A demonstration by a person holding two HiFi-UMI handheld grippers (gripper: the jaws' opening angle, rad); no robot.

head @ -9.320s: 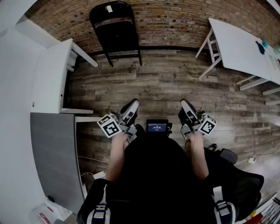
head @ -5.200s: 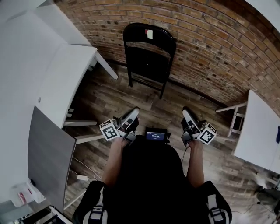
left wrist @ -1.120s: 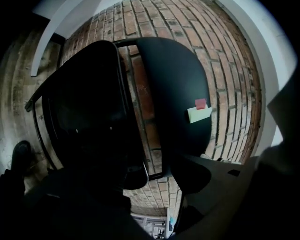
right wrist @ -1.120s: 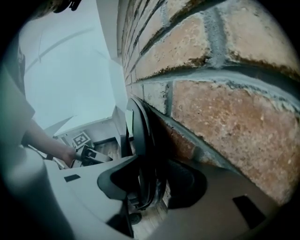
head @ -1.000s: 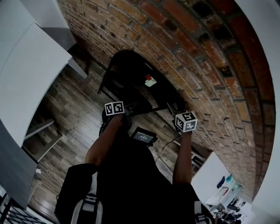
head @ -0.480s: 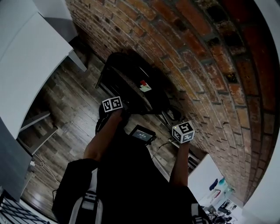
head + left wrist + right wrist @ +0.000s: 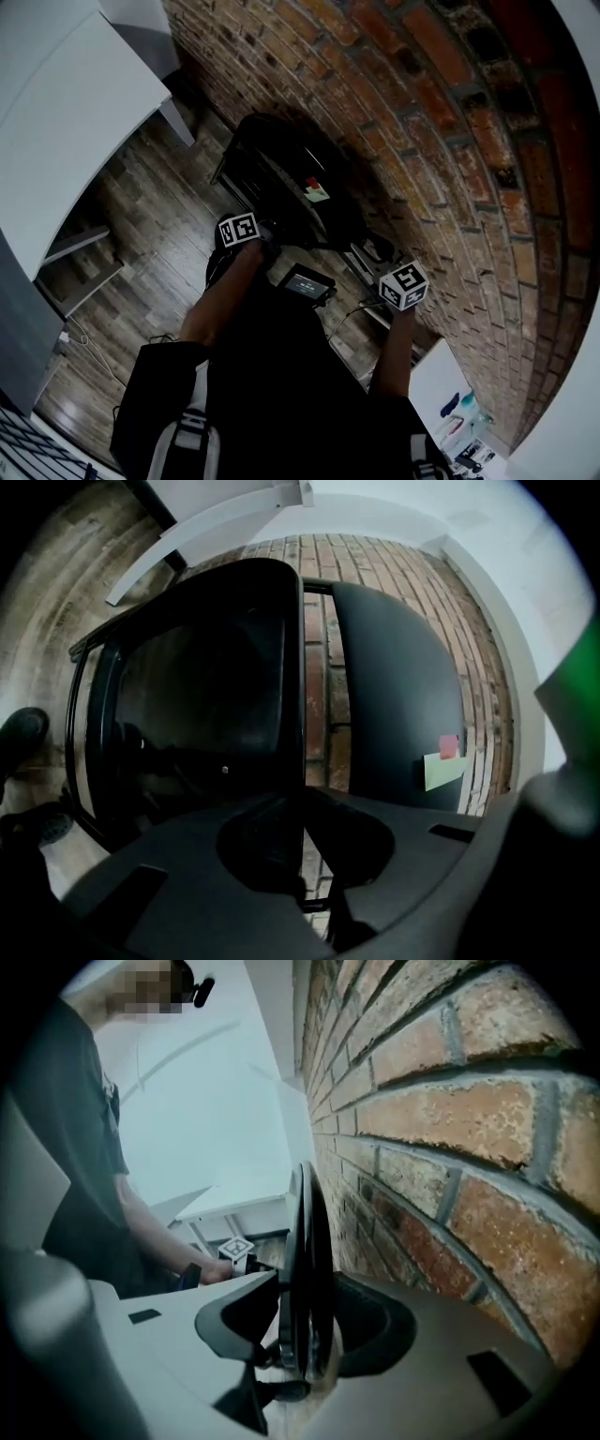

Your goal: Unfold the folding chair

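The folded chair (image 7: 281, 178) leans against the brick wall (image 7: 422, 112). My left hand-held gripper (image 7: 302, 883) has just closed on the seat (image 7: 206, 686) edge, ready to swing it down. My right hand-held gripper (image 7: 300, 1372) straddles the frame to steady it. I cannot tell whether it pinches.

txt: none legible | stickers (image 7: 441, 771) on chair (image 7: 394, 686): too small
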